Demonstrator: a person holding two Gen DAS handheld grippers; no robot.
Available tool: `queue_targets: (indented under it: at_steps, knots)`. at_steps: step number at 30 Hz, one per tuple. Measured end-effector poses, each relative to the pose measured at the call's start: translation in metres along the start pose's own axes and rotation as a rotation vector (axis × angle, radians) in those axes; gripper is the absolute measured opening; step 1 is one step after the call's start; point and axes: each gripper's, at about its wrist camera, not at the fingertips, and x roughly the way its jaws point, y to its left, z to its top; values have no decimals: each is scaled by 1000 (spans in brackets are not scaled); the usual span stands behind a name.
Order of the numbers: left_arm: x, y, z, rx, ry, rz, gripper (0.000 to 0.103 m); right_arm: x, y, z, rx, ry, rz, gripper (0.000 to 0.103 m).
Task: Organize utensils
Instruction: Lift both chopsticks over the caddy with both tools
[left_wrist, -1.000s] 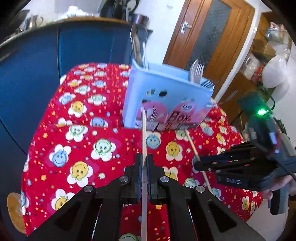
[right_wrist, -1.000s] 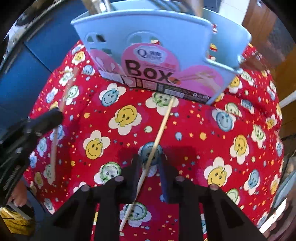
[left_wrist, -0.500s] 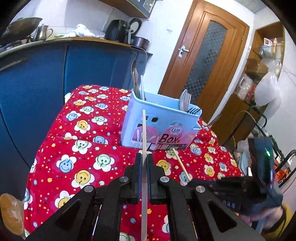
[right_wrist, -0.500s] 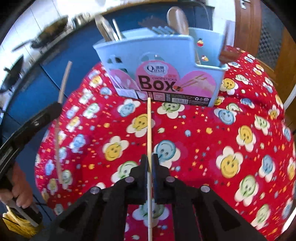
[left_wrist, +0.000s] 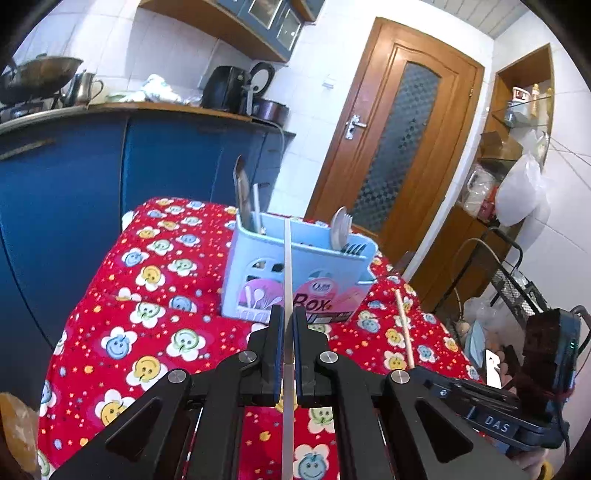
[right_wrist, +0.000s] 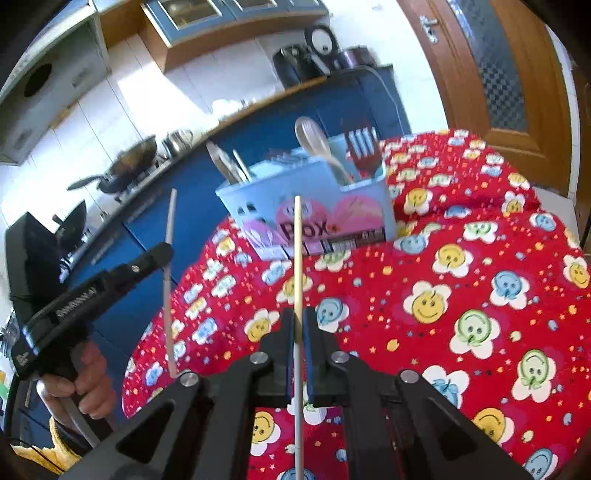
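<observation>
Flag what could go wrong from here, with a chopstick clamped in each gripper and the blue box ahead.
1. Each chopstick is pinched near its middle, so it may pivot in the jaws of the left gripper or right gripper.
2. The utensil box already holds spoons and forks; a tip could catch on them or the rim.
3. The grippers are close; the sticks could cross.

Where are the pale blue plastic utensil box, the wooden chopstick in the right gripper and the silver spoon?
Pale blue plastic utensil box (left_wrist: 321, 264): left wrist view, on its front wall.
Wooden chopstick (right_wrist: 297, 258): right wrist view, mid-shaft ahead of the jaws.
Silver spoon (right_wrist: 312, 137): right wrist view, on its bowl.
</observation>
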Motion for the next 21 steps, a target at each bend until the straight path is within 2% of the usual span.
queue_targets:
  at_steps: [5,10,21]
  knots:
    - [-6,-9,5,10,-45,-8,4,-21,4,1,-28,-98,-5,6]
    - [-9,-15,12,13,-79,-15,4,-32,3,4,-46,-155,-14,6]
    - [0,-25,43,26,-151,-5,4,-44,-6,16,-59,-232,-38,6]
